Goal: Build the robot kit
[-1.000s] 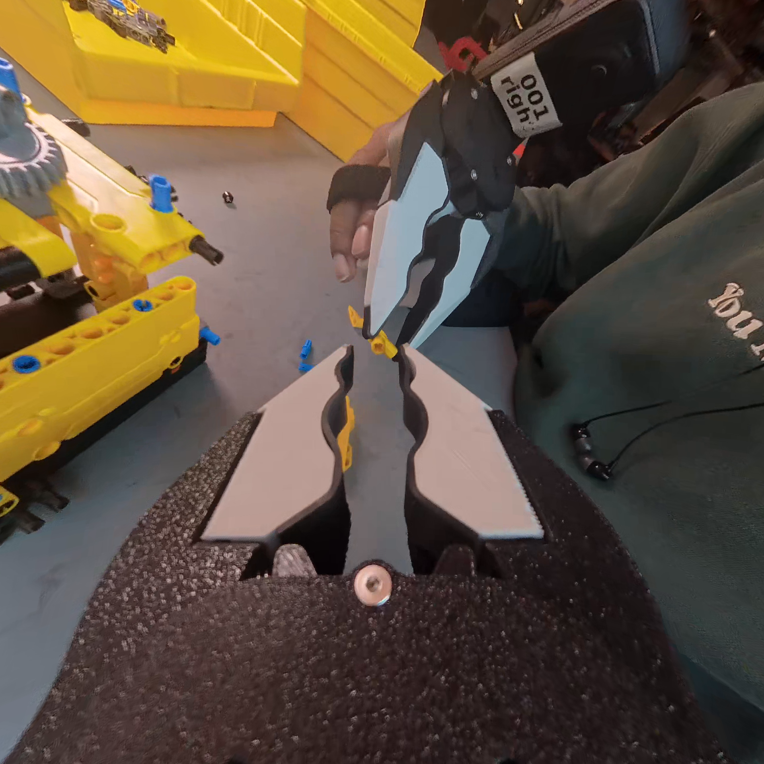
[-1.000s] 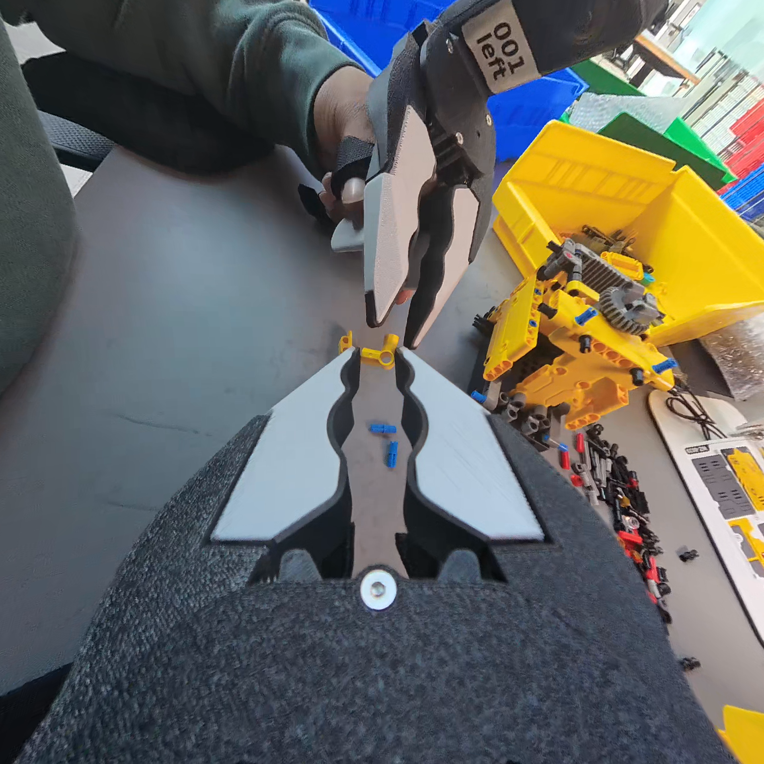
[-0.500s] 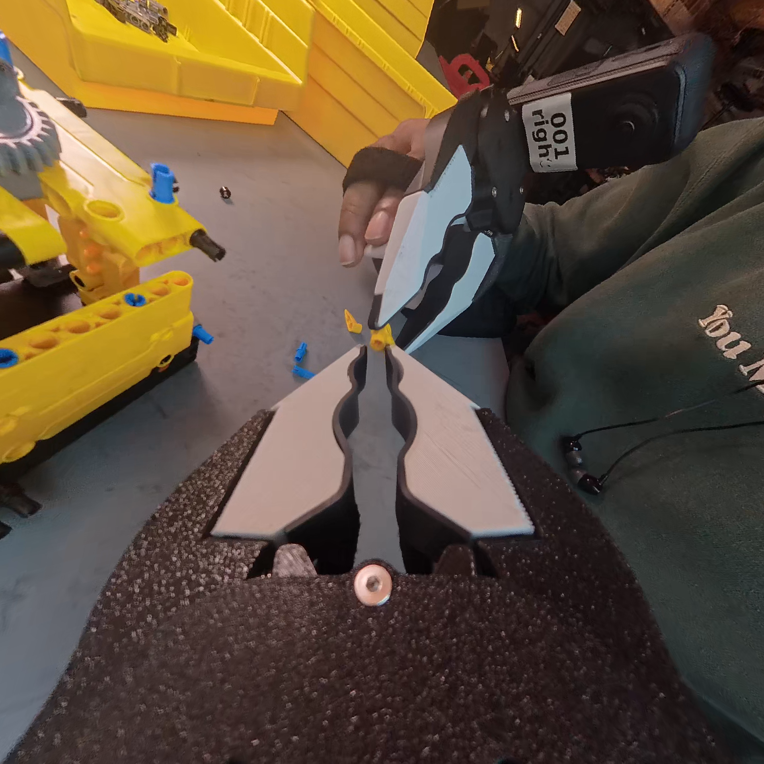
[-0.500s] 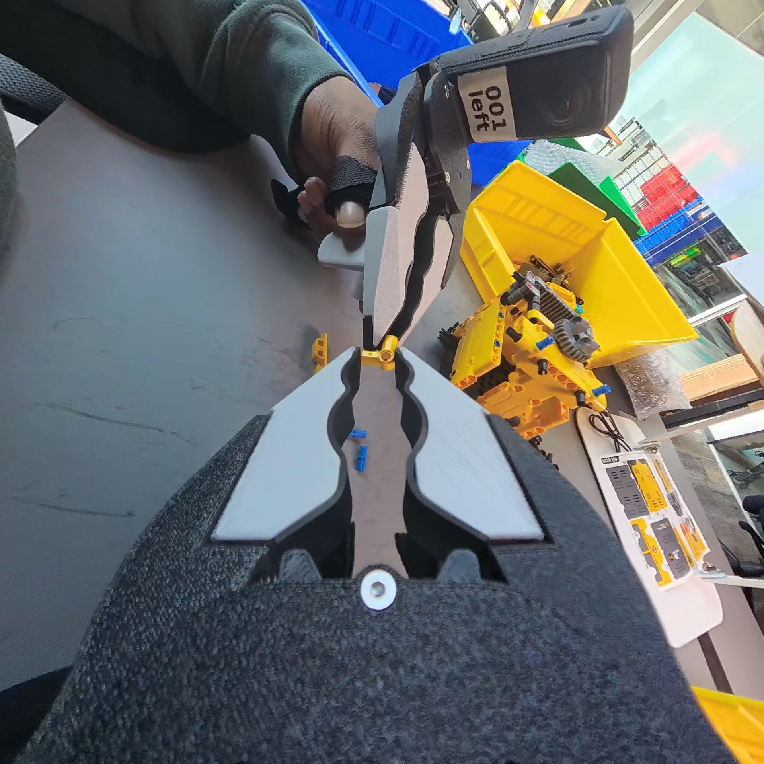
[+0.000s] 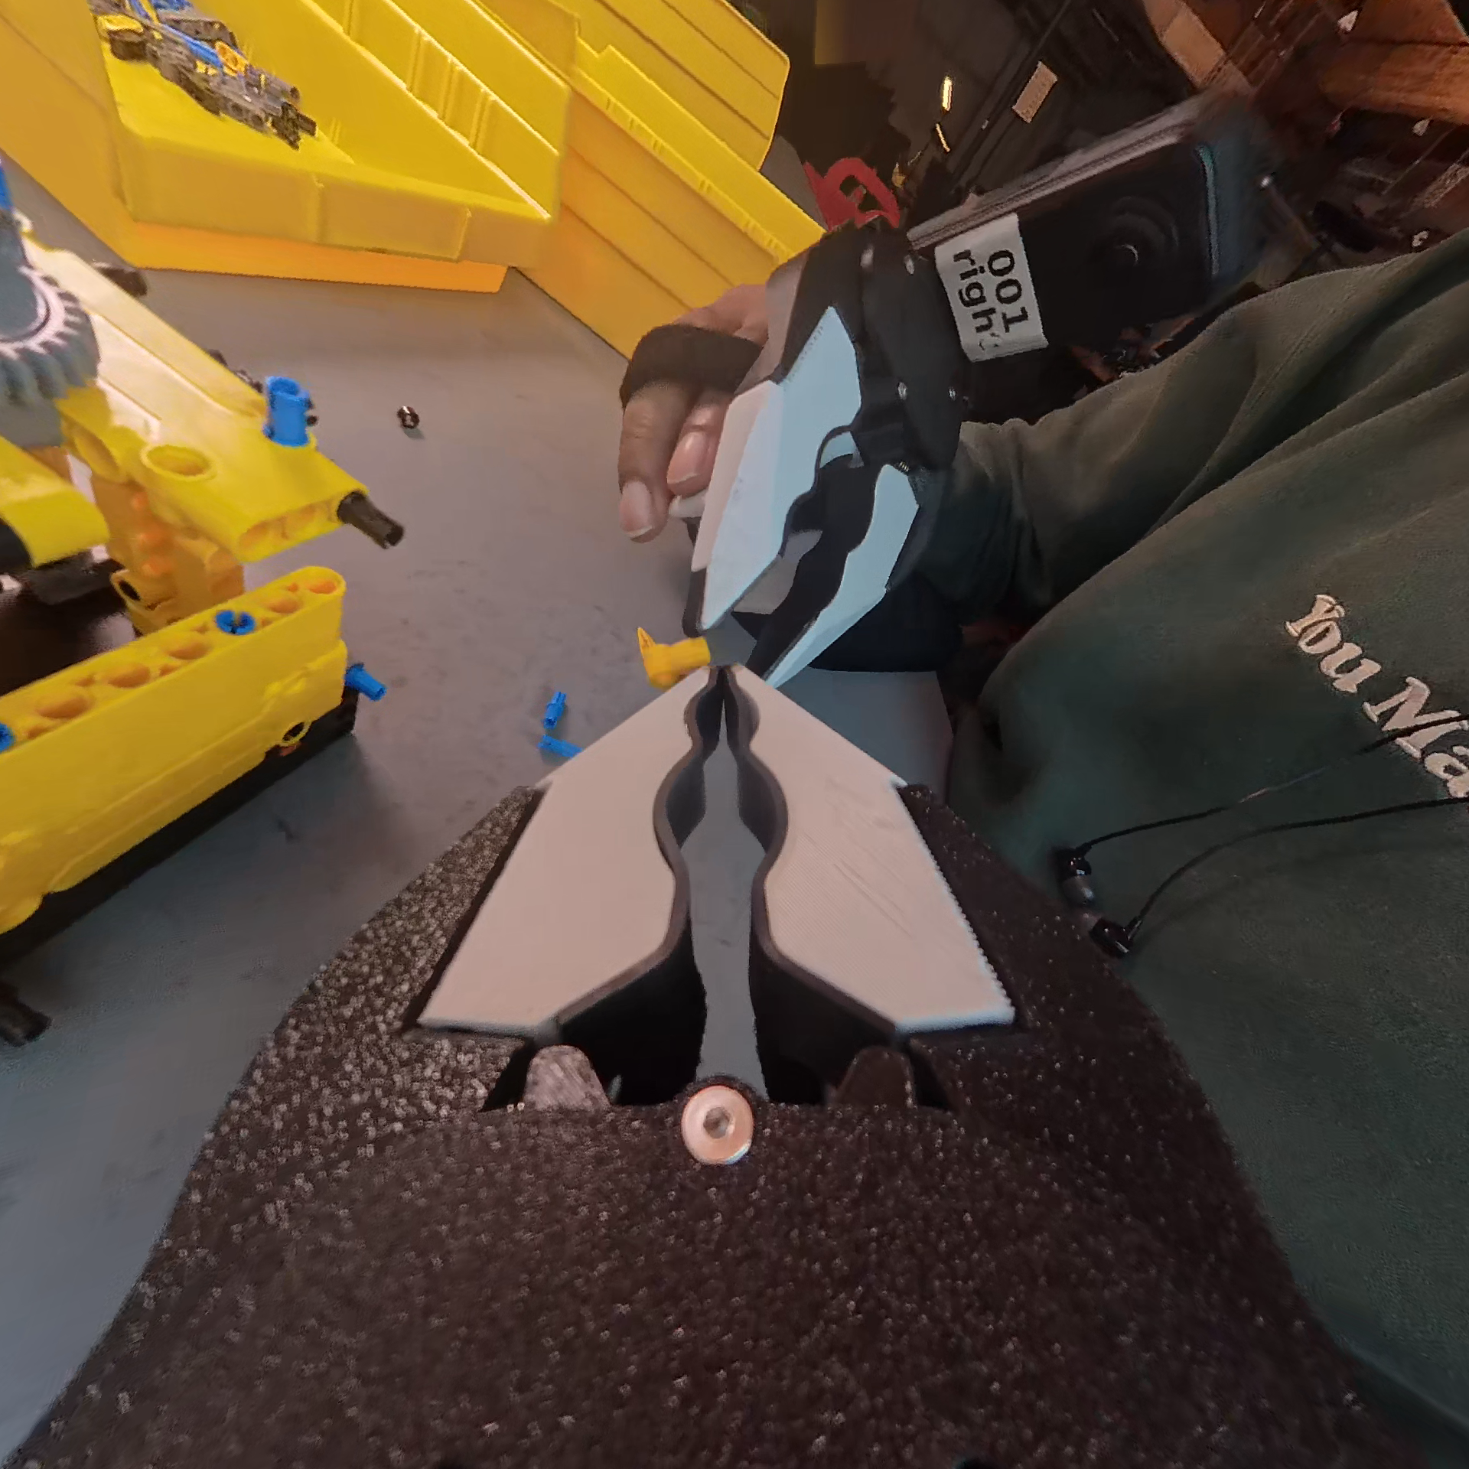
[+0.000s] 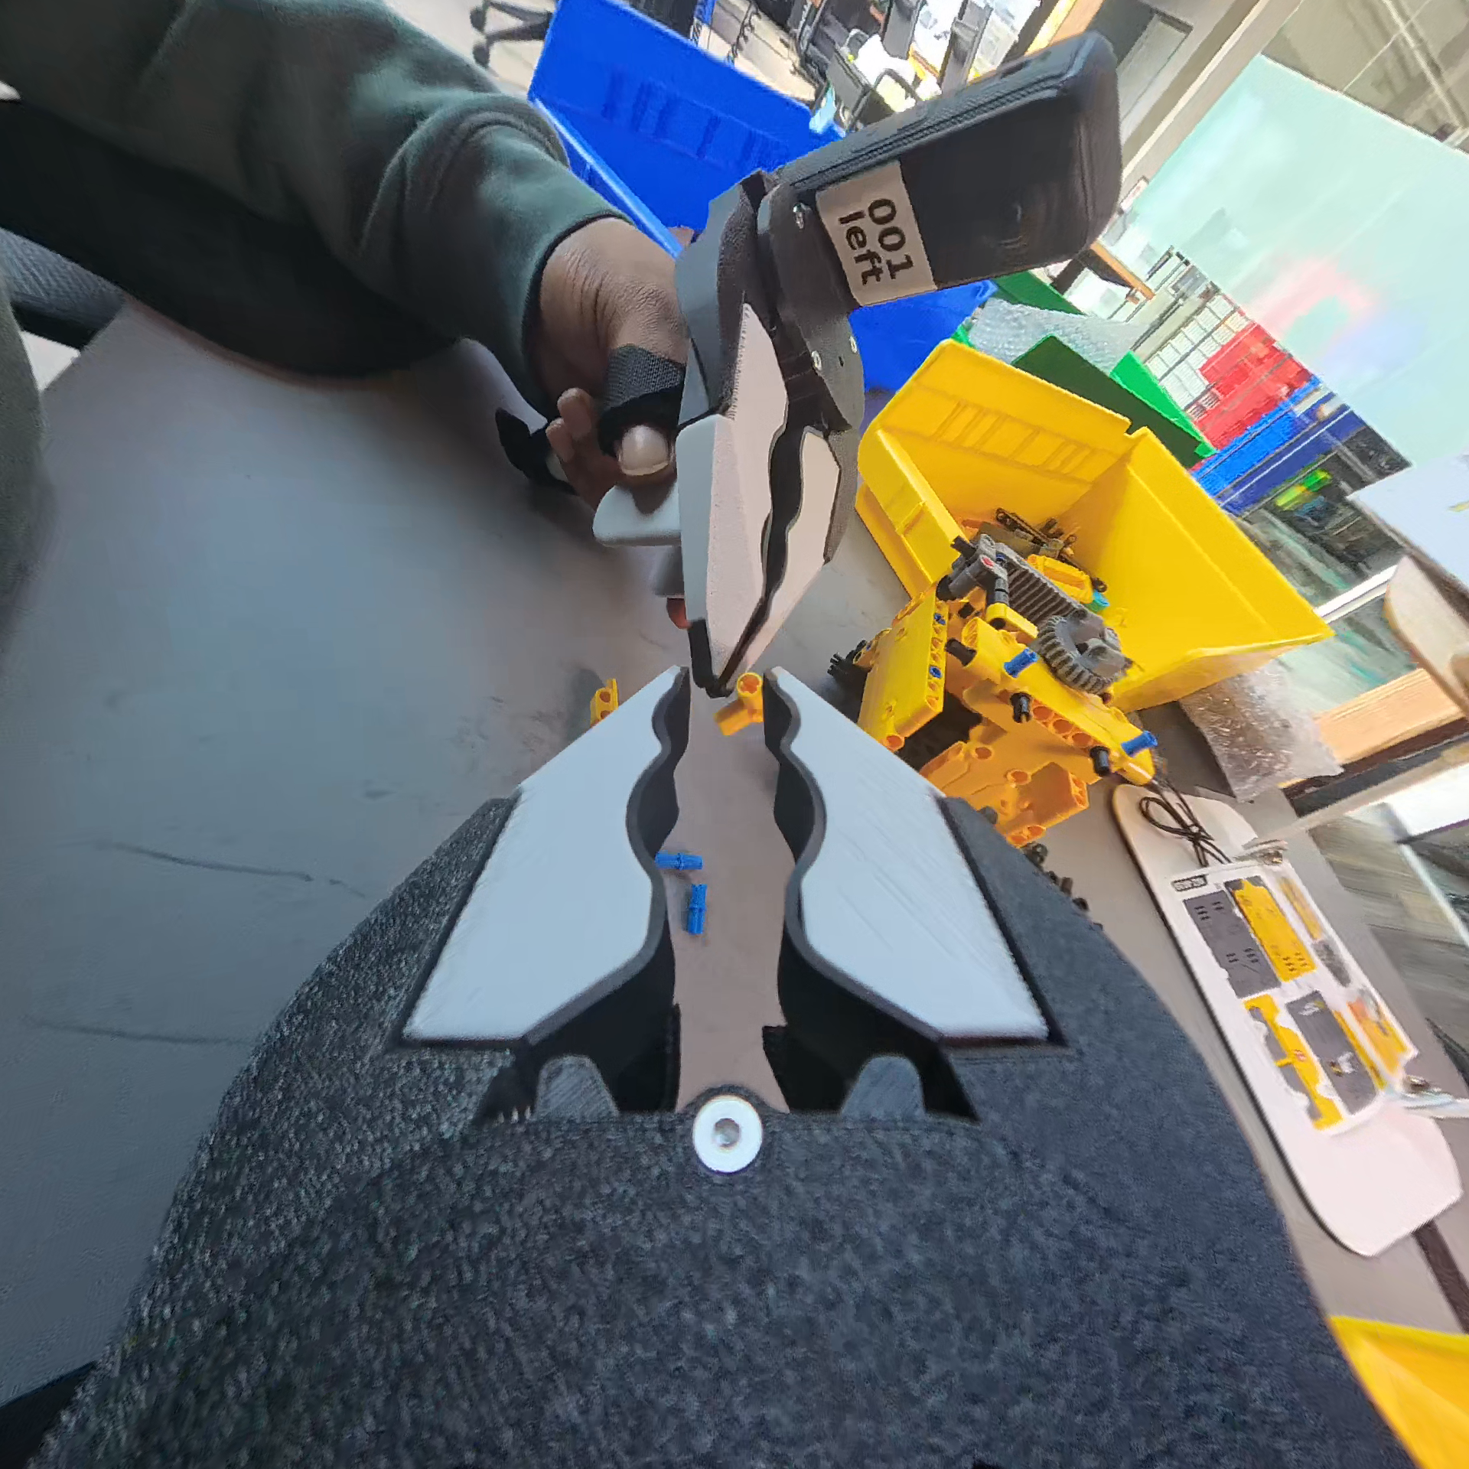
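A small yellow connector sits just above the grey table. My left gripper is shut and pinches one end of it; the connector sticks out to the left of the tips. In the right wrist view the left gripper comes down from above. My right gripper is open, its fingers on either side of the connector and of the left gripper's tips. It also shows in the left wrist view. A second yellow piece lies beside the right gripper's left finger.
Two blue pins lie on the table under my right gripper. A part-built yellow brick model stands to the right, with a yellow bin behind it and an instruction sheet nearer. Stacked yellow bins stand at the back. My left and right fingertips are right by each other.
My left gripper has closed from wide open to shut and moved up to the connector. The connector has tilted between the right gripper's fingers, and both grippers have risen slightly.
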